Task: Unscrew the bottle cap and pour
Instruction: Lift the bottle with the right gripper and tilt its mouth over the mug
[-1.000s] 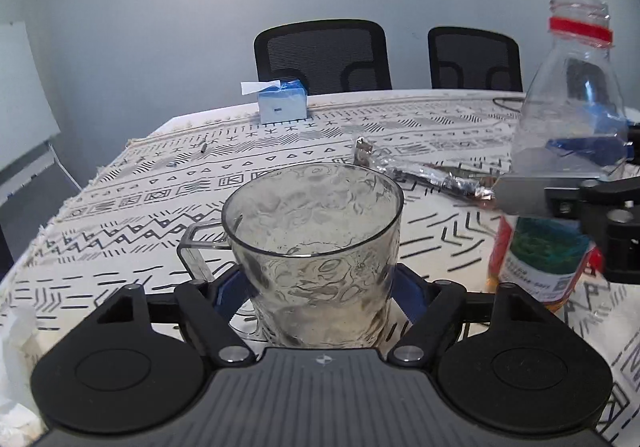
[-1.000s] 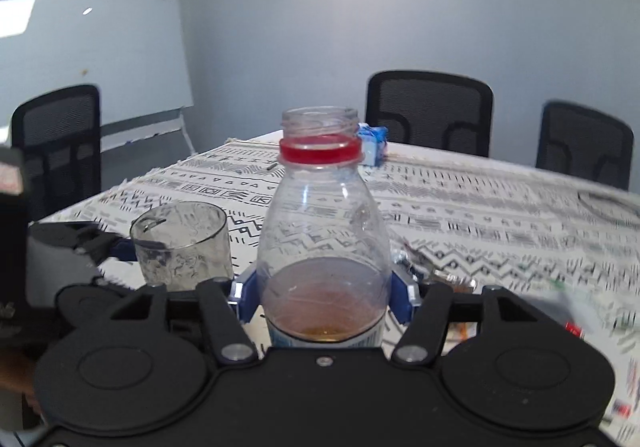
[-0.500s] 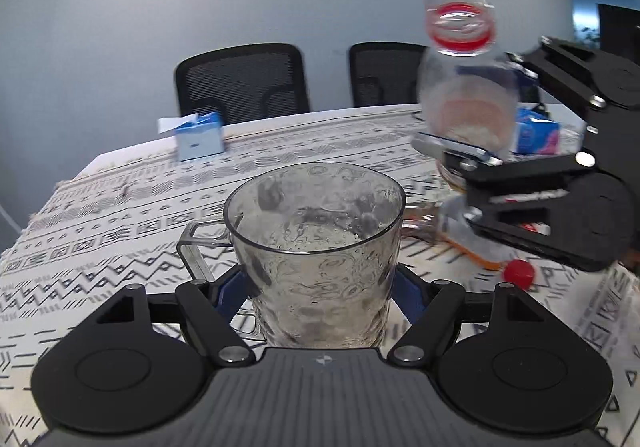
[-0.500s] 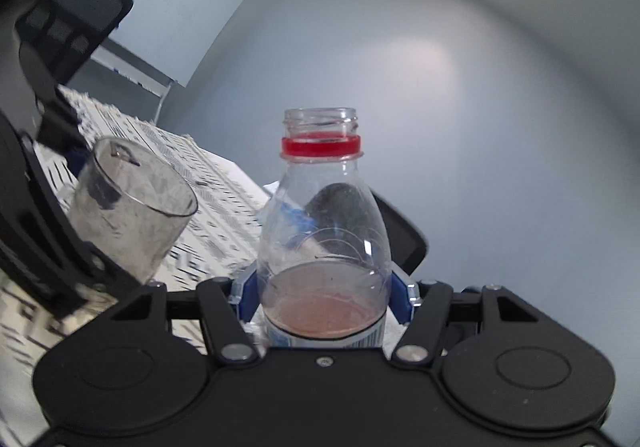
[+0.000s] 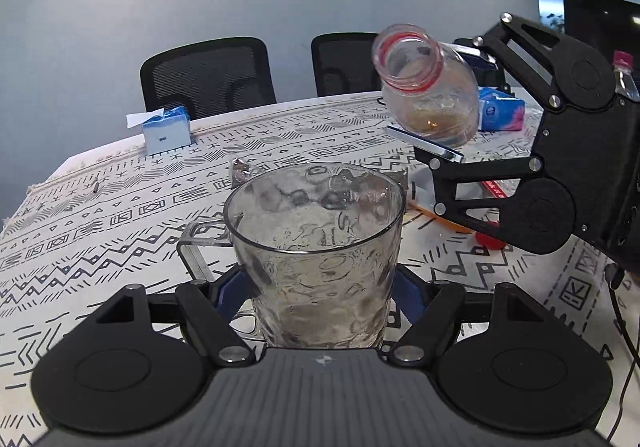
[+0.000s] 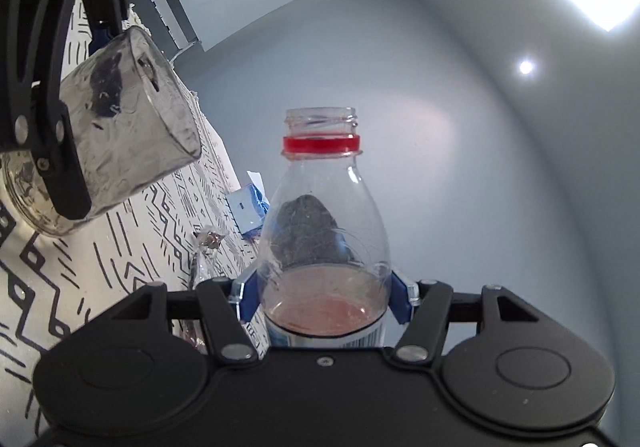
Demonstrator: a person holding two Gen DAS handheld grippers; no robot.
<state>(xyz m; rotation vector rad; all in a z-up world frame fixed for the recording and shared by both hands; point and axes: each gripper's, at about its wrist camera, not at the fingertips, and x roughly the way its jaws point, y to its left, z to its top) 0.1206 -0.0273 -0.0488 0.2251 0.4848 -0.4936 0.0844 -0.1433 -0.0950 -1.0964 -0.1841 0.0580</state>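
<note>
My left gripper [image 5: 316,287] is shut on a clear textured glass mug [image 5: 316,247] standing on the patterned tablecloth; the mug also shows in the right wrist view [image 6: 124,123]. My right gripper [image 6: 324,299] is shut on an uncapped clear plastic bottle [image 6: 320,215] with a red neck ring and a little brownish liquid. In the left wrist view the bottle [image 5: 432,95] is tilted, its open mouth pointing toward the mug from above and to the right. The red cap [image 5: 490,239] lies on the cloth under the right gripper.
A blue tissue box [image 5: 166,129] stands at the table's far edge before two black chairs [image 5: 208,75]. A crumpled foil wrapper [image 5: 240,171] lies behind the mug. A blue and pink packet [image 5: 502,113] and another bottle [image 5: 624,75] are at the right.
My right gripper has tilted the bottle further toward the mug, and its mouth now faces the mug. The liquid has shifted toward the bottle's shoulder. The left gripper and mug stay put.
</note>
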